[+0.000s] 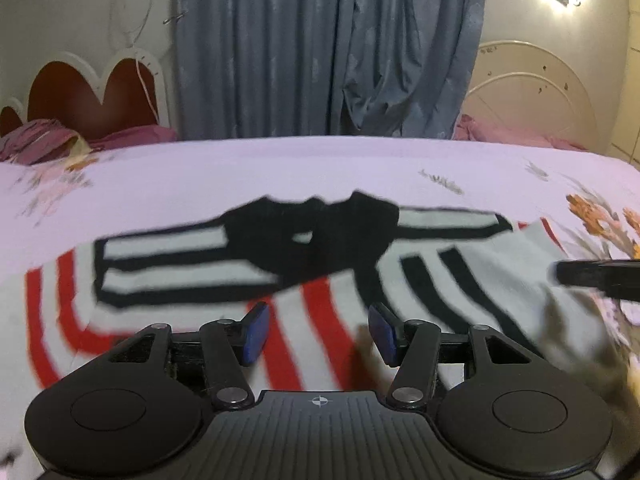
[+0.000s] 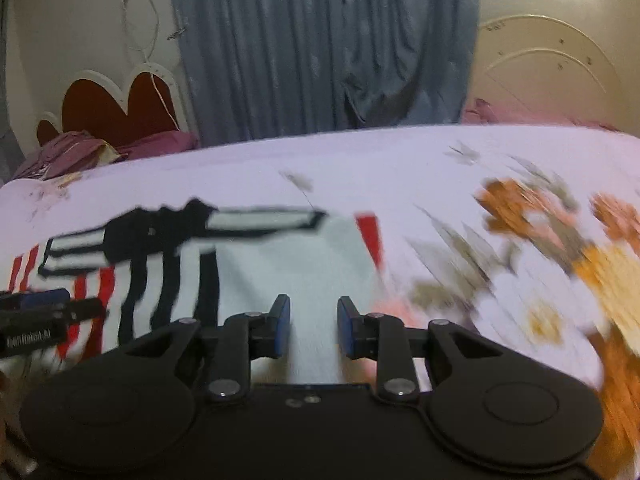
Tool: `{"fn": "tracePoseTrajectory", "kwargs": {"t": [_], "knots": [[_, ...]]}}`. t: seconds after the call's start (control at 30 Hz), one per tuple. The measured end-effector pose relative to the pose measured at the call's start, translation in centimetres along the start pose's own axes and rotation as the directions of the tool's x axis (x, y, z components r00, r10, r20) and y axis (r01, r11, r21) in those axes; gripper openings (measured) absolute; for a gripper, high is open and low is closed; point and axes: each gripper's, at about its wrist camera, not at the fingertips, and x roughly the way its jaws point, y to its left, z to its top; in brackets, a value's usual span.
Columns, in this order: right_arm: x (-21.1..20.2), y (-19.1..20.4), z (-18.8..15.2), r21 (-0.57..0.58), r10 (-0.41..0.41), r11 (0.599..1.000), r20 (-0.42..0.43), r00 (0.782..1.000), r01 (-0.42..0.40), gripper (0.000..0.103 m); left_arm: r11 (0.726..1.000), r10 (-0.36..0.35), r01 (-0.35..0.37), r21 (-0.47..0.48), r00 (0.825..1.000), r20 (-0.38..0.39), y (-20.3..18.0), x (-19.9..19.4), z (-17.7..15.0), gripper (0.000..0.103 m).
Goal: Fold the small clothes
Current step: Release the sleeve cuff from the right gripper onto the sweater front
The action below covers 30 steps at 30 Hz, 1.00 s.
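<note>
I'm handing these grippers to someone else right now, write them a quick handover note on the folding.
Left hand-held gripper: open, nothing between its pads, over the red stripes.
Right hand-held gripper: open, empty, over the plain white part.
Striped garment: lies on the floral bedsheet, its black collar and both sleeves already folded over the body.
Left to do: fold the body into a compact bundle; both views are blurred, so check the edges first.

White knitted garment [image 1: 328, 280] with red stripes, black stripes and black middle, lilac bedsheet [image 1: 320, 164] with orange flower print right of the garment, grey-blue curtain [image 1: 320, 48] behind, blue-padded black fingers [image 1: 256, 332].
</note>
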Motion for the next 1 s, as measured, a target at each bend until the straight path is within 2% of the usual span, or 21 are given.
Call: {"fn": "tracePoseTrajectory", "kwargs": {"t": [0.07, 0.1, 0.13, 0.2, 0.27, 0.3, 0.33, 0.4, 0.47, 0.53, 0.6, 0.63, 0.7, 0.8, 0.9, 0.97, 1.0], "knots": [[2.3, 0.8, 0.8, -0.001, 0.024, 1.000, -0.020, 1.000, -0.024, 0.027, 1.000, -0.001, 0.002, 0.015, 1.000, -0.019, -1.0, 1.5, 0.5, 0.054], [3.2, 1.2, 0.9, -0.018, 0.028, 0.999, -0.029, 0.999, -0.029, 0.030, 1.000, 0.001, 0.000, 0.031, 0.999, -0.040, -1.2, 2.3, 0.5, 0.054], [4.1, 1.6, 0.8, -0.054, 0.008, 0.998, -0.039, 0.999, -0.010, 0.032, 0.999, 0.024, -0.021, 0.050, 0.998, -0.055, -1.3, 2.8, 0.2, 0.054], [4.7, 1.6, 0.6, -0.117, -0.089, 0.990, -0.044, 0.995, 0.083, 0.031, 0.999, 0.025, -0.024, 0.025, 0.998, -0.052, 0.1, 2.5, -0.3, 0.054], [3.9, -0.2, 1.0, -0.038, -0.135, 0.990, -0.044, 0.990, 0.133, 0.031, 0.996, 0.085, -0.083, 0.038, 0.995, -0.047, 1.7, 1.5, -0.8, 0.054], [3.6, -0.7, 1.0, -0.034, -0.164, 0.986, -0.050, 0.985, 0.163, 0.028, 0.992, 0.123, -0.122, 0.031, 0.991, -0.046, 2.5, 1.0, -1.2, 0.054], [3.1, -0.9, 0.9, -0.037, -0.173, 0.985, -0.057, 0.983, 0.171, 0.030, 0.992, 0.126, -0.125, 0.007, 0.991, -0.046, 3.3, 0.5, -1.4, 0.054], [1.4, -0.5, 0.4, -0.038, -0.139, 0.990, -0.032, 0.990, 0.138, 0.034, 0.984, 0.177, -0.177, -0.004, 0.984, 0.018, 3.6, -1.3, -1.7, 0.055], [-0.1, 0.5, -0.4, -0.052, -0.096, 0.994, -0.006, 0.995, 0.096, 0.034, 0.989, 0.143, -0.142, -0.036, 0.989, 0.037, 3.3, -2.5, -2.0, 0.054], [-0.4, 2.0, -1.4, -0.092, -0.088, 0.992, -0.039, 0.995, 0.084, 0.033, 0.992, 0.119, -0.118, -0.046, 0.993, 0.004, 2.8, -2.4, -2.5, 0.054], [0.1, 3.2, -2.6, -0.143, -0.137, 0.982, -0.074, 0.988, 0.125, 0.034, 0.993, 0.110, -0.112, -0.028, 0.991, -0.076, 2.5, -1.1, -3.5, 0.056], [0.0, 3.7, -3.1, -0.175, -0.165, 0.973, -0.072, 0.984, 0.150, 0.034, 0.993, 0.114, -0.116, -0.024, 0.992, -0.062, 2.5, -1.3, -3.6, 0.057], [-0.6, 4.3, -3.1, -0.192, -0.193, 0.965, -0.075, 0.978, 0.175, 0.036, 0.992, 0.113, -0.117, -0.040, 0.990, -0.082, 2.7, -1.6, -2.9, 0.057], [-2.3, 4.2, -2.7, -0.156, -0.179, 0.974, -0.070, 0.981, 0.166, 0.049, 0.989, 0.135, -0.139, -0.052, 0.988, -0.072, 3.3, -2.7, -2.6, 0.058], [-3.1, 3.9, -2.5, -0.160, -0.181, 0.973, -0.067, 0.981, 0.168, 0.049, 0.985, 0.152, -0.157, -0.072, 0.986, -0.069, 4.0, -4.1, -3.1, 0.067], [-4.0, 3.8, -2.1, -0.156, -0.174, 0.974, -0.051, 0.983, 0.164, 0.049, 0.980, 0.182, -0.186, -0.075, 0.982, -0.050, 4.6, -5.3, -3.5, 0.086], [-4.4, 3.9, -1.9, -0.160, -0.171, 0.974, -0.039, 0.984, 0.163, 0.049, 0.977, 0.195, -0.198, -0.074, 0.980, -0.039, 5.0, -5.9, -3.7, 0.089]]}}
